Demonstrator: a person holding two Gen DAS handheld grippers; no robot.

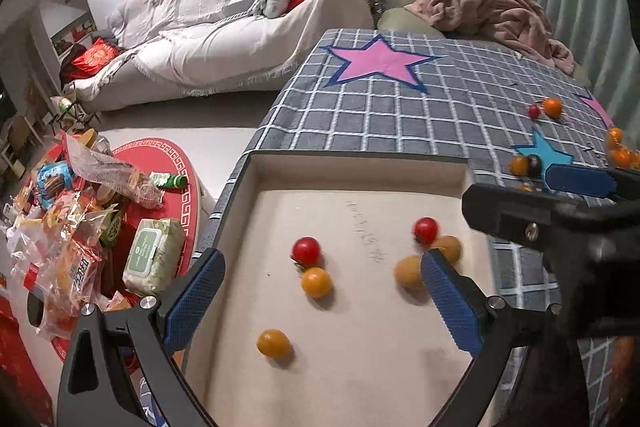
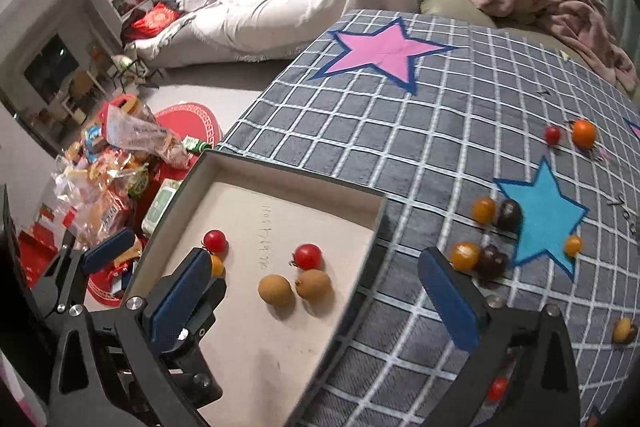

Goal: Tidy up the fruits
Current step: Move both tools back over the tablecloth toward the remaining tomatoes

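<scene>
- Here, a shallow cardboard tray [image 1: 352, 171] on a grey checked cloth [image 1: 400, 115] holds six small fruits: two red cherry tomatoes [image 1: 306, 251] [image 1: 425, 230], two orange ones [image 1: 316, 282] [image 1: 273, 343] and two tan longans [image 2: 276, 289] [image 2: 315, 285].
- Out on the cloth, the right wrist view shows more loose fruit: a red tomato [image 2: 553, 134] beside an orange one [image 2: 584, 133], and further orange and dark fruits clustered around a blue star [image 2: 544, 215].
- The left gripper [image 1: 322, 301] hovers over the tray, jaws spread wide and empty; the red-and-orange pair lies between its pads, untouched.
- The right gripper [image 2: 316, 301] also stands released, gripping nothing; both longans sit between its fingers, on the tray floor.
</scene>
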